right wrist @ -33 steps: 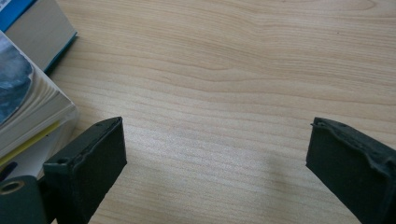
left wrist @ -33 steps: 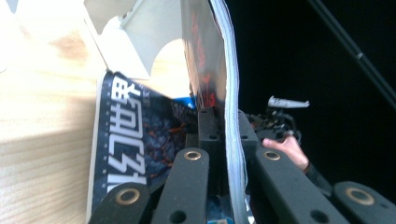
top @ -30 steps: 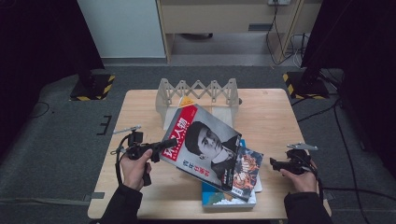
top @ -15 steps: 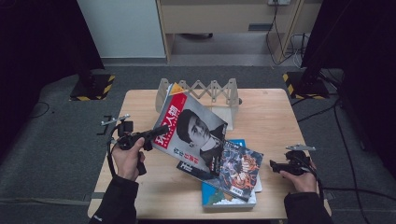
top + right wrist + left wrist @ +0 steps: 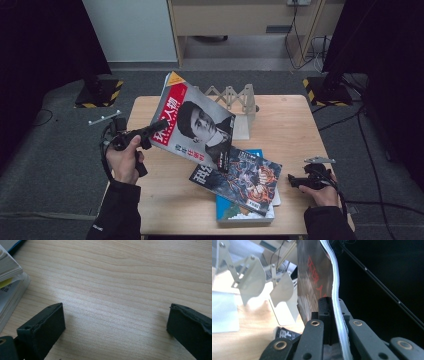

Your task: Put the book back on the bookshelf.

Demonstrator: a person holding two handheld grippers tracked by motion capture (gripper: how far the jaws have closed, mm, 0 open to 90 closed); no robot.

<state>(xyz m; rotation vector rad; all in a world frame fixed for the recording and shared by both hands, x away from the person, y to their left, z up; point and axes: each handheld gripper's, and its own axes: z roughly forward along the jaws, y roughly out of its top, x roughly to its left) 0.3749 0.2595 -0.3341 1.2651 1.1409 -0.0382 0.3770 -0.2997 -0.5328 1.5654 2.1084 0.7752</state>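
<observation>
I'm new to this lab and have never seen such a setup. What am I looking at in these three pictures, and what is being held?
A person sits at a wooden table with a hand-held two-jaw gripper in each hand. The high view looks down from above; the other two come from cameras riding on each gripper. The left gripper is shut on the edge of a red magazine, lifted and tilted off the table; its own view shows the page edges pinched between the black jaws. The right gripper rests open and holds nothing. On the table lie a comic magazine atop a blue book, with a folding rack behind.
</observation>
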